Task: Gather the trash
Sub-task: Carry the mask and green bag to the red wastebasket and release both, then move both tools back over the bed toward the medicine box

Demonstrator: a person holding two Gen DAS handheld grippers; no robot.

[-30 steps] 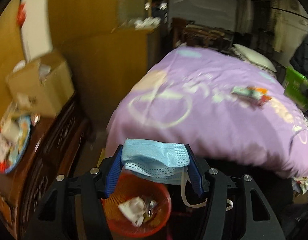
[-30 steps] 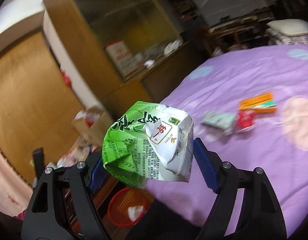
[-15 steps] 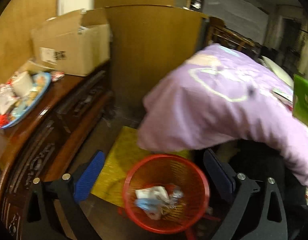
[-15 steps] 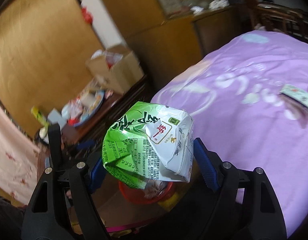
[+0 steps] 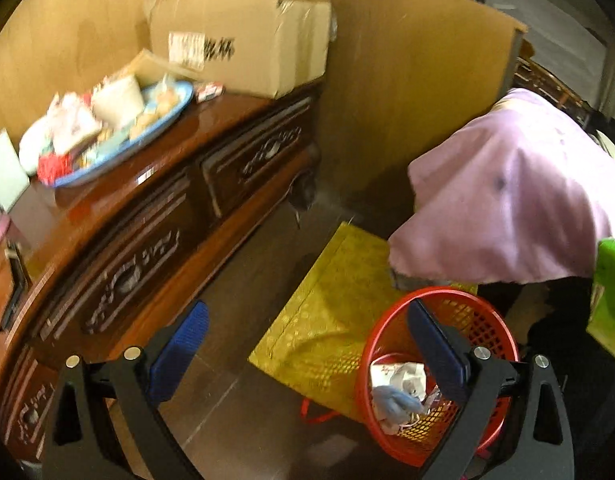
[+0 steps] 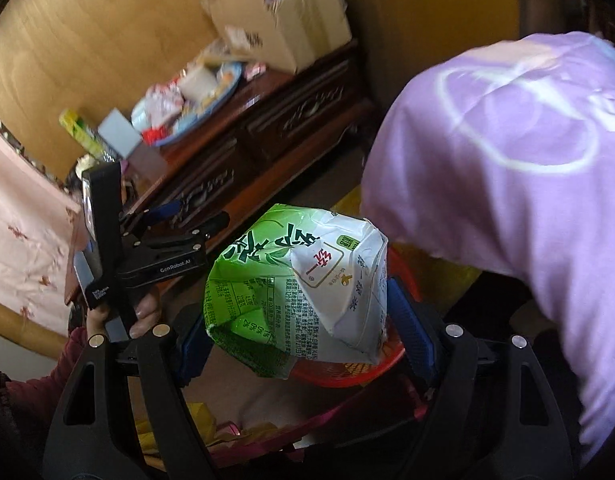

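Much of the red mesh basket [image 6: 347, 372] is hidden in the right wrist view: the crumpled green and white carton [image 6: 299, 288] covers all but a curved strip of rim at lower centre. The carton itself is cut off at the right edge of the left wrist view, where only a green sliver shows. Both views are blurred, so the print on the cardboard box [image 5: 243, 28] at the top of the frame cannot be read, and the heap on the blue oval plate [image 5: 147, 132] at upper left is only a jumble of white and red wrappers.

In the left wrist view the basket [image 5: 459, 312], round plastic lattice, sits at lower right on the dark floor, partly on a yellow patterned mat [image 5: 331, 312]. Inside it lie a bunched pale blue face mask [image 5: 395, 400] and crumpled white paper [image 5: 399, 374].

The left gripper [image 5: 307, 356] has its jaws wide apart with nothing between them. The right gripper [image 6: 299, 336] has its jaws pressed on the carton's two sides, and they have just eased slightly wider with the carton between them.

The dark wooden desk [image 5: 155, 220] has a glossy top and carved drawer fronts. A purple quilt [image 5: 507, 200] with pale ring patterns drapes in soft folds at right.
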